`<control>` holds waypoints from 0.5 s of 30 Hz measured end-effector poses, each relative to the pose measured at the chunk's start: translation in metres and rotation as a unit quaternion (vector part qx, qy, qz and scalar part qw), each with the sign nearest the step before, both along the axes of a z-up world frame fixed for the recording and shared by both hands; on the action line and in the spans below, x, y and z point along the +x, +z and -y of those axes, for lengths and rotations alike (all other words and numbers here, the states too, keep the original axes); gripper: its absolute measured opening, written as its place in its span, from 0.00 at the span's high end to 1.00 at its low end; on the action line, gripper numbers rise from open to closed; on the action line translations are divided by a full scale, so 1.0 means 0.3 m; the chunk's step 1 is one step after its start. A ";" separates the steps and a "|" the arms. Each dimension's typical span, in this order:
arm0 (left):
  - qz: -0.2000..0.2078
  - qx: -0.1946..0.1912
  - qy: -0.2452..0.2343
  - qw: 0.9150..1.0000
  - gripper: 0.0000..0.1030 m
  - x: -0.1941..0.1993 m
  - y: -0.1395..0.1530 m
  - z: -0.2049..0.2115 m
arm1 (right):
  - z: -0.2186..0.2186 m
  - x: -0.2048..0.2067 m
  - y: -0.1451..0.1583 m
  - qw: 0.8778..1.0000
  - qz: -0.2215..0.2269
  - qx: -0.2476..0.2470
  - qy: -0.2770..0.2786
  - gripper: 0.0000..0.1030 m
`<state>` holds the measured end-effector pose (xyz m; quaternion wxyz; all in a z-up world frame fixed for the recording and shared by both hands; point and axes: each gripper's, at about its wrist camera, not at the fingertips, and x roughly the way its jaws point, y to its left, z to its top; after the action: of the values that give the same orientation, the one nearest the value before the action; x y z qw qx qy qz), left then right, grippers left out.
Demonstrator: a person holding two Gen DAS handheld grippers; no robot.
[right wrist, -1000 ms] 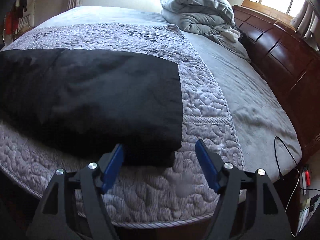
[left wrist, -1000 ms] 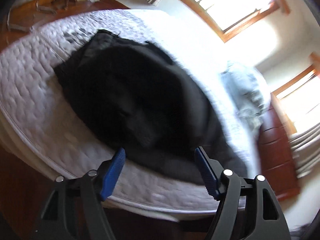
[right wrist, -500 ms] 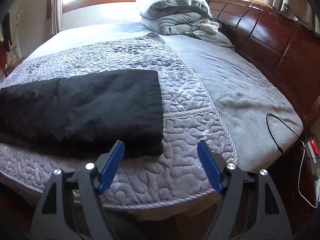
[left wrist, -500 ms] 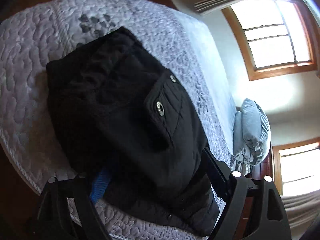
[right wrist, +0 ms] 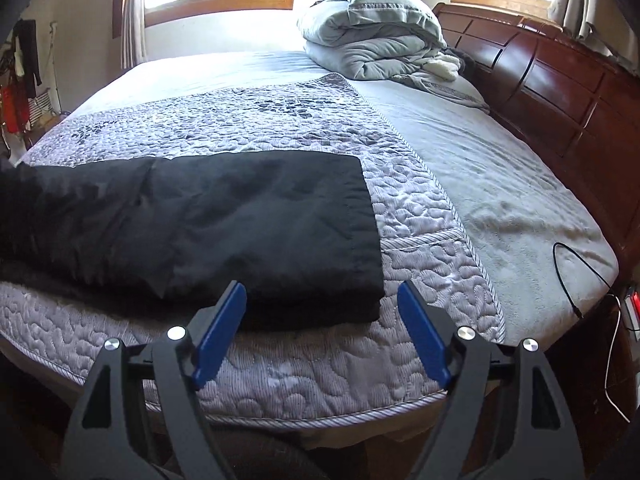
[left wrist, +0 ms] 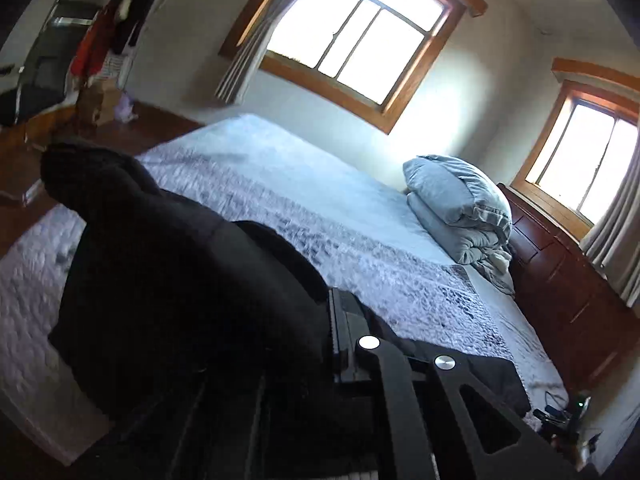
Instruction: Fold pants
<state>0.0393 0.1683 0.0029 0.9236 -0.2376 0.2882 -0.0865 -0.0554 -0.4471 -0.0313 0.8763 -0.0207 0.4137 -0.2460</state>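
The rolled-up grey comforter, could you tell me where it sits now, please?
In the right wrist view, the grey comforter lies at the bed's far end, beside the wooden headboard and below the windows.

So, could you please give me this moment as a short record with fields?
garment: black pants on quilt, hem end flat
left gripper: shut on pants, cloth bunched up off the bed
right gripper: jaws opening, nothing between them, near hem corner
also on bed: folded grey comforter
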 end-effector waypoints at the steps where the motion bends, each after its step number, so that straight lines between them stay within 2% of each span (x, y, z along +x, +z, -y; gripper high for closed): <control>1: -0.040 -0.004 0.023 0.999 0.92 -0.031 -0.080 -0.039 | 0.002 0.002 -0.001 1.000 0.002 0.004 0.000 0.24; 3: -0.114 -0.027 0.061 0.991 0.90 -0.054 -0.239 -0.136 | 0.006 0.006 0.001 1.000 0.006 0.015 -0.002 0.24; 5: -0.187 -0.092 0.090 0.974 0.84 -0.088 -0.433 -0.230 | 0.008 0.011 0.006 1.000 0.012 0.028 -0.001 0.24; 7: -0.208 -0.130 0.107 0.964 0.77 -0.112 -0.534 -0.263 | 0.014 0.021 0.008 0.999 0.013 0.051 -0.002 0.24; 9: -0.187 -0.149 0.121 0.963 0.73 -0.127 -0.537 -0.254 | 0.023 0.026 0.015 0.997 0.019 0.080 -0.007 0.24; 10: -0.178 -0.152 0.122 0.965 0.60 -0.127 -0.526 -0.244 | 0.029 0.023 0.020 0.994 0.028 0.102 -0.008 0.24; 12: -0.165 -0.154 0.114 0.967 0.49 -0.110 -0.478 -0.216 | 0.042 0.019 0.021 0.990 0.036 0.139 -0.013 0.23; 15: -0.165 -0.143 0.106 0.970 0.48 -0.053 -0.442 -0.172 | 0.078 0.015 0.004 0.983 0.026 0.177 -0.043 0.23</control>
<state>0.0234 0.2199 -0.1296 0.8237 -0.4075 0.3942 0.0116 -0.0509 -0.4706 -0.0302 0.8649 0.1591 0.4288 -0.2070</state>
